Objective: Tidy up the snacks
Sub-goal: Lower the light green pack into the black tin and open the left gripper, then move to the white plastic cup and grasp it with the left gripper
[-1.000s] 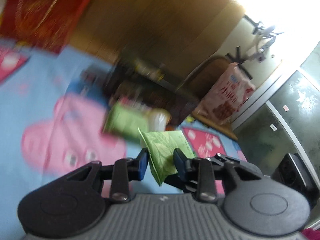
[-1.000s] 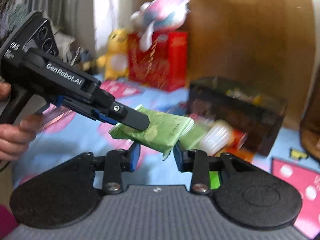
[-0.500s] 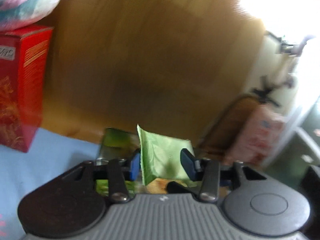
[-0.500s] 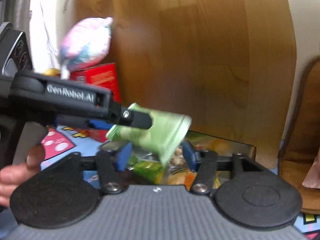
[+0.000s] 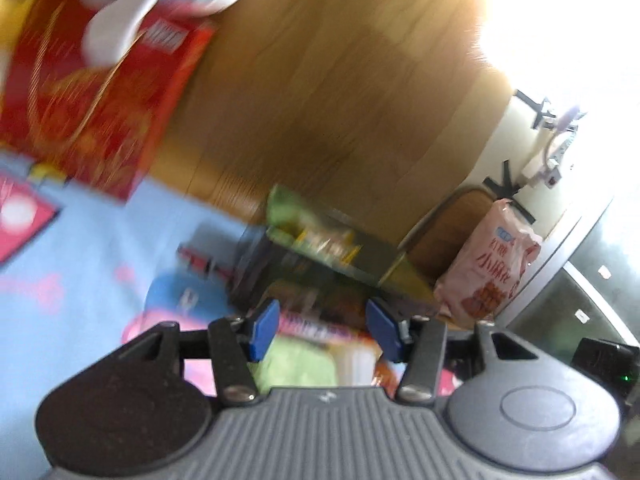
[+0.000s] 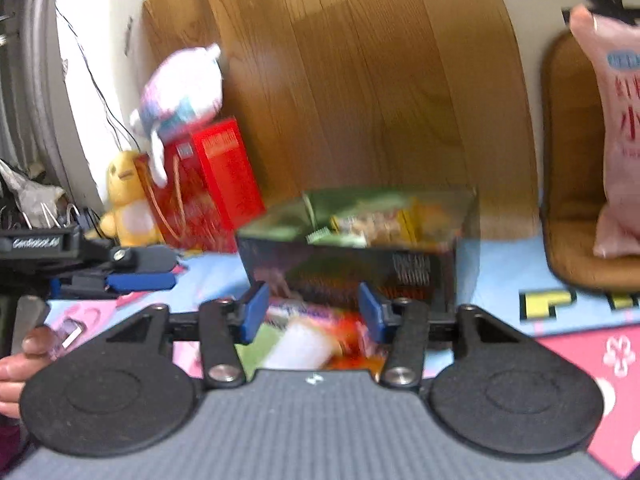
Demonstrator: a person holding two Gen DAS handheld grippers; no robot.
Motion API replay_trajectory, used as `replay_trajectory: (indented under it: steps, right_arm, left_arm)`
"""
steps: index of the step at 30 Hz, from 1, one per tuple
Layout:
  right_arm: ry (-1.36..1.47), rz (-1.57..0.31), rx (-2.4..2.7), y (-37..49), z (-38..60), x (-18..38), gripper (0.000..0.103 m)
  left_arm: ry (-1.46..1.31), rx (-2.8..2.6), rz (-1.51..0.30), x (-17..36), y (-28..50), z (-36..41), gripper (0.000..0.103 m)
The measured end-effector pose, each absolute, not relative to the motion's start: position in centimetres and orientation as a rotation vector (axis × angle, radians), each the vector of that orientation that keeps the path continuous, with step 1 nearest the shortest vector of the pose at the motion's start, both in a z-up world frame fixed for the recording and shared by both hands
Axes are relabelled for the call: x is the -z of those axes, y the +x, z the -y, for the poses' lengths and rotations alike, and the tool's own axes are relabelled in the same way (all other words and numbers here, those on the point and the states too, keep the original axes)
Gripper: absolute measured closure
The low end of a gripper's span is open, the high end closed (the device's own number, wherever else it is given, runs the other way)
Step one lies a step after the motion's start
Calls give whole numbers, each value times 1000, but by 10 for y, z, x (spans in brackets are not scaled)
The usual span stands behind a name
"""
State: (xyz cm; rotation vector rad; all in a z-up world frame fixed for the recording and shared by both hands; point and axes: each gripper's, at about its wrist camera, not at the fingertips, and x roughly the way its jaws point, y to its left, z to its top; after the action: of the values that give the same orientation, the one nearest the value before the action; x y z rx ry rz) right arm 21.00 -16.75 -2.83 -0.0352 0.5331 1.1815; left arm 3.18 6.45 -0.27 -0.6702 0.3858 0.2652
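Hovering low over the blue cartoon mat [image 6: 500, 264], both claws stood released and empty. The left claw [image 5: 322, 330] had just been opening its jaws, with nothing between its blue pads; in the right wrist view its fingers [image 6: 140, 280] showed off to the left, parted and bare, with a hand [image 6: 16, 360] on the grip below. The right claw [image 6: 312, 312] had just been closing a little, yet its pads pressed on nothing and the gap between them was clear.

The snacks were in two places. Several packets, among them a green packet [image 6: 320, 204] at the near end, already lay in the dark open box [image 6: 352, 268] that stood on the mat in front of the wooden board [image 6: 360, 80]. A loose heap of snacks [image 6: 312, 340] lay just before the box: a green packet, a pale tub and something orange, all too blurred to name. Both claws pointed straight at that heap.

By my reckoning one packet had been dropped into the box and the next pick was in hand. It called for one claw to settle on a single item at the edge of the heap, come down with the jaws spread wide enough to straddle it, and clench on a flat side. The crinkly bags would likely slip or fold, so a grip near the middle seemed safer than a corner.

A red gift box [image 6: 212, 184], a plush toy [image 6: 180, 92] and a large pink bag [image 6: 616, 140] stood well apart.
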Motion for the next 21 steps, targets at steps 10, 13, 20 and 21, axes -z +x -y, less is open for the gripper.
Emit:
replay_trajectory:
  steps: [10,13,20,21]
  right_arm:
    - [-58,-684,-1165,225,144,43,54]
    - [-79,-680,-1173,218,141,48,51]
    - [-232,-581,-1164,188,121,53,52]
    - [-268,-565,-1168,183,118,53,53]
  left_arm:
    - [-754,-259,-464,32,68,-83,54]
    - [-758,-232,-462,39,70,-79,54]
    - [-729,-184,-474,43,69,-68,54]
    - [-716,-184,-481,43,70,-65,54]
